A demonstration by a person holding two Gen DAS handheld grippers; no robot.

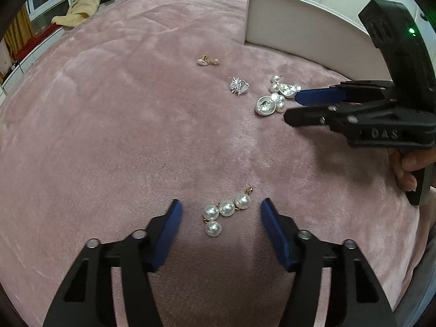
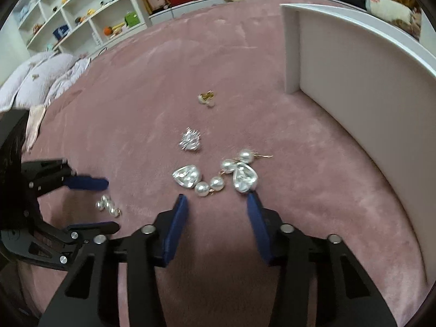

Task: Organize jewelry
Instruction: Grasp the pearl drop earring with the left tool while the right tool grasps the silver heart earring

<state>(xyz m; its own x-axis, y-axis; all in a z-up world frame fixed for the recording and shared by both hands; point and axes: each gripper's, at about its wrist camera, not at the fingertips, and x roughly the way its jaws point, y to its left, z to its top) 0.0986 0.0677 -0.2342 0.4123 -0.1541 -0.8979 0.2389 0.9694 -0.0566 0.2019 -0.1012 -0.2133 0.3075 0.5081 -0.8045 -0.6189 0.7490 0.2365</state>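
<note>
Left gripper released, blue pads astride the four-pearl gold-linked drop earring on the pink plush cover, no contact yet. Right gripper also parted, pads just short of the pearl-and-silver heart-shell earring pair; right pad tip near or touching one shell, cannot tell.

Likely light, smooth, round: pearls apt to roll off pads, thin gold links and hooks bendable. Best pinched across the pearl row or a shell body, not the wire.

Further out: silver spiky cluster piece, small gold-and-pearl piece, white board.

Motion blur on right view; earring clasps unreadable; pile hides undersides.
</note>
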